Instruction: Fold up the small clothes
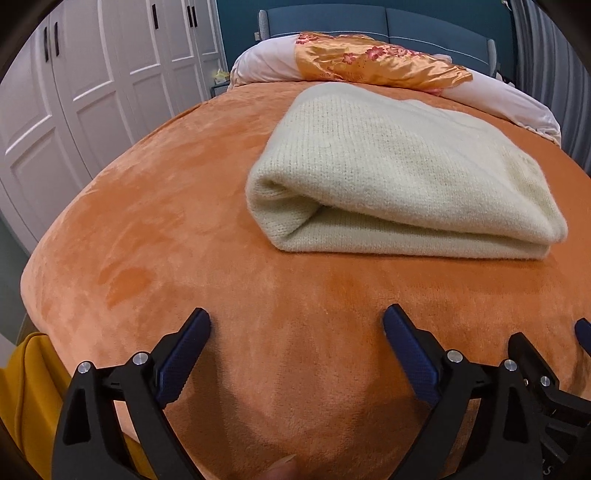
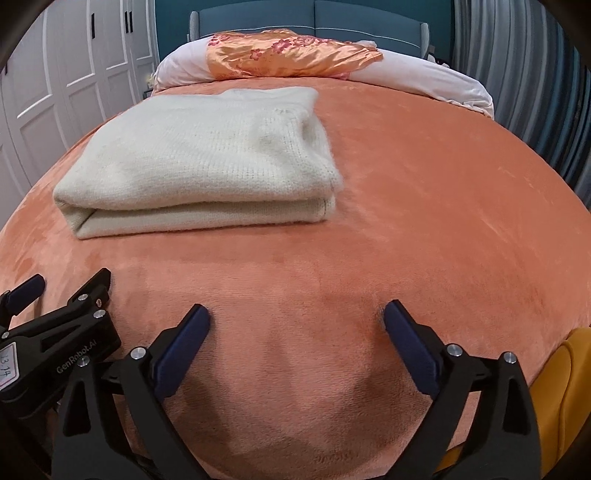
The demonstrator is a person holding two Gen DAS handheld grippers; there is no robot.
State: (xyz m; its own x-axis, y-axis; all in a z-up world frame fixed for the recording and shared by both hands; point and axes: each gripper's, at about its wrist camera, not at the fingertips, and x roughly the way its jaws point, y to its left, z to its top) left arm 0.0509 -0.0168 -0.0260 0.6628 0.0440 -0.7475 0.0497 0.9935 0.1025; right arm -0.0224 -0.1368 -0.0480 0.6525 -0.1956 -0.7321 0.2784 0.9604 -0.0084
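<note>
A cream knitted garment (image 1: 399, 181) lies folded in a thick rectangle on the orange bed cover (image 1: 155, 229). It also shows in the right wrist view (image 2: 207, 162), to the left of centre. My left gripper (image 1: 297, 325) is open and empty, low over the cover, short of the garment's near edge. My right gripper (image 2: 297, 321) is open and empty, low over the cover, nearer than the garment and to its right. The left gripper (image 2: 59, 295) shows at the lower left of the right wrist view.
A pink bolster with an orange floral satin cover (image 1: 373, 61) lies at the head of the bed by a blue headboard (image 1: 332, 22). White wardrobe doors (image 1: 74, 92) stand left, grey curtains (image 2: 524, 81) right. Yellow fabric (image 1: 22, 398) hangs at the bed's near edge.
</note>
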